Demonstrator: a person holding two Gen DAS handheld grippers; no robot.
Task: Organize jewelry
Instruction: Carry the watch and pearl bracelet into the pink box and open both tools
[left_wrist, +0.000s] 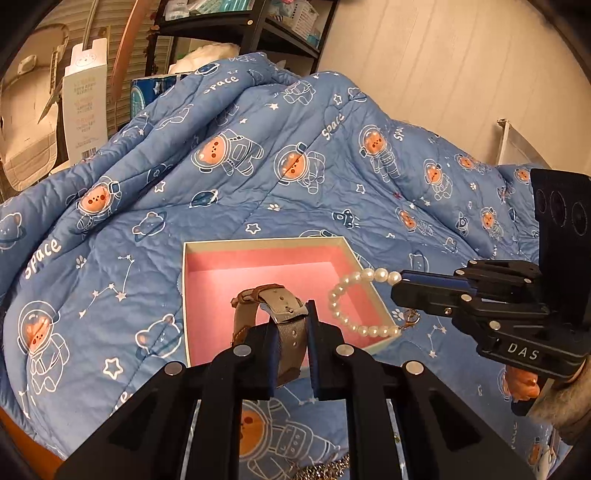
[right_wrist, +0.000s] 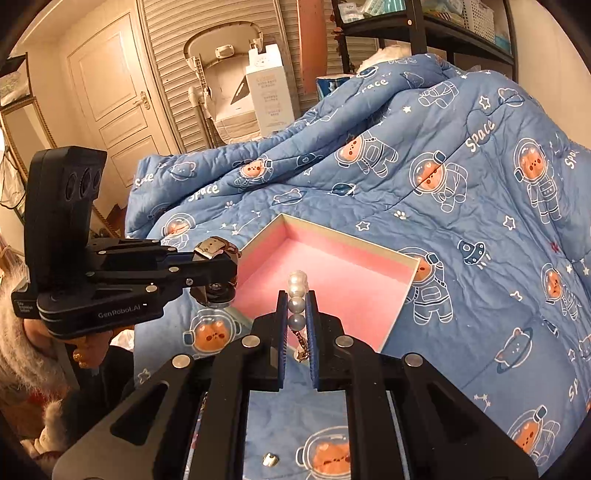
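We pinch the grey fabric-strap watch (left_wrist: 286, 325) in our left gripper (left_wrist: 291, 347) and the white pearl bracelet (right_wrist: 297, 295) in our right gripper (right_wrist: 297, 332), fingers nearly shut on each. Both hang just ahead of the fingers above the open pink-lined box (left_wrist: 258, 266) on the bed, ready for lowering.

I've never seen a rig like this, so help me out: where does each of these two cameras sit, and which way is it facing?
Left wrist: on the left gripper, looking down its fingers at the watch it holds; the right gripper shows beside it.
Right wrist: on the right gripper, looking at its pearl bracelet; the left gripper shows.
Shared: pink-lined box and blue quilt.
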